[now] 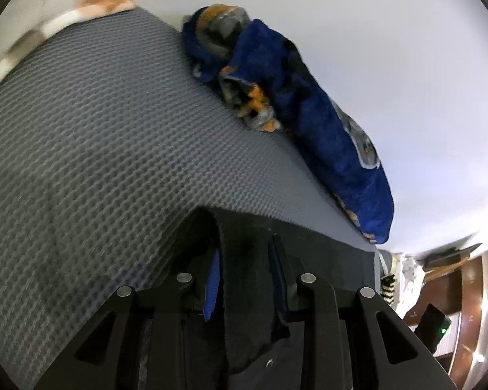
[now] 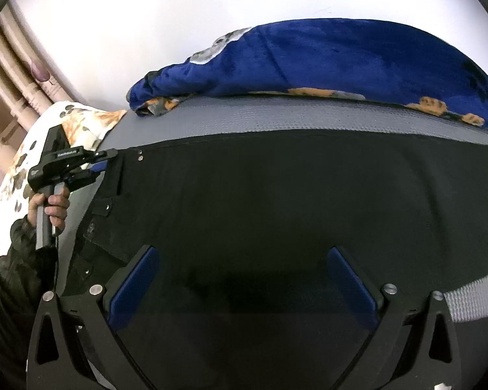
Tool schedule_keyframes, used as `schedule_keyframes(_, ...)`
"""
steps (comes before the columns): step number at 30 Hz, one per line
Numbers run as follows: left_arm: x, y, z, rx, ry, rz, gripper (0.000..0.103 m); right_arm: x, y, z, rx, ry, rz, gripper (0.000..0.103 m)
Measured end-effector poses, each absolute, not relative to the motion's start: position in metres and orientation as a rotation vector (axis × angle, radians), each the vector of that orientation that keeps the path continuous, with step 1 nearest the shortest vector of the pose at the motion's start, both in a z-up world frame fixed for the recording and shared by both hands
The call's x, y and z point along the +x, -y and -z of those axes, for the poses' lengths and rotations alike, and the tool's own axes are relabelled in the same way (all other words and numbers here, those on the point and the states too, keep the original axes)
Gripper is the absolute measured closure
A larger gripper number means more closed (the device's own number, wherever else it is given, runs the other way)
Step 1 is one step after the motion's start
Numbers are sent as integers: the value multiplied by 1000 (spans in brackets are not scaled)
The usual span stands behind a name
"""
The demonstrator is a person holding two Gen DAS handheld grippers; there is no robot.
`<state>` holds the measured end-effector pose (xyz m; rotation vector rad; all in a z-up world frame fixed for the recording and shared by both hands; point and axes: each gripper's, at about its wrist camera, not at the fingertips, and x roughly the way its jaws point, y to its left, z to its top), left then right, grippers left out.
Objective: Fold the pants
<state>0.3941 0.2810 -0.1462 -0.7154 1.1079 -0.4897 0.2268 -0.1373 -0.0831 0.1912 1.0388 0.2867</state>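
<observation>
Black pants (image 2: 276, 201) lie spread flat on a grey textured bed cover (image 2: 276, 118). My left gripper (image 1: 244, 253) is shut on the waistband end of the pants (image 1: 309, 243), a fold of black cloth pinched between its blue pads. In the right wrist view the left gripper (image 2: 105, 161) grips the far left corner of the waistband, held by a hand. My right gripper (image 2: 244, 256) is open, its blue pads wide apart just above the middle of the pants, holding nothing.
A crumpled blue blanket (image 1: 292, 104) with orange and grey patches lies along the wall at the far edge of the bed (image 2: 341, 61). A floral pillow (image 2: 65, 130) sits at the left. A white wall rises behind. Furniture and clutter (image 1: 439, 292) stand beyond the bed's end.
</observation>
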Motion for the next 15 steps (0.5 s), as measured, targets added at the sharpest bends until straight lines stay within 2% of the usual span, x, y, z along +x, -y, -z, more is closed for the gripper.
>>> schedule_keyframes(9,408,-265,158,-745,-1089,494,74,269,122,90,109,-1032,-409,0)
schedule_keyframes(10,406,-264,157,-736,-1078,485,75,275,122,90,95,-1027,-423,0)
schedule_keyframes(11,404,-263,155,-719,-1064,474,86,285,121,90,66,-1022,-436,0)
schedule_keyframes(12,400,-262,151,-696,-1046,468,91,290,120,90,48,-1021,-439,0)
schedule_keyframes(15,384,-266,134,-737,-974,520,93,319,119,91,-44,-1016,-482,0)
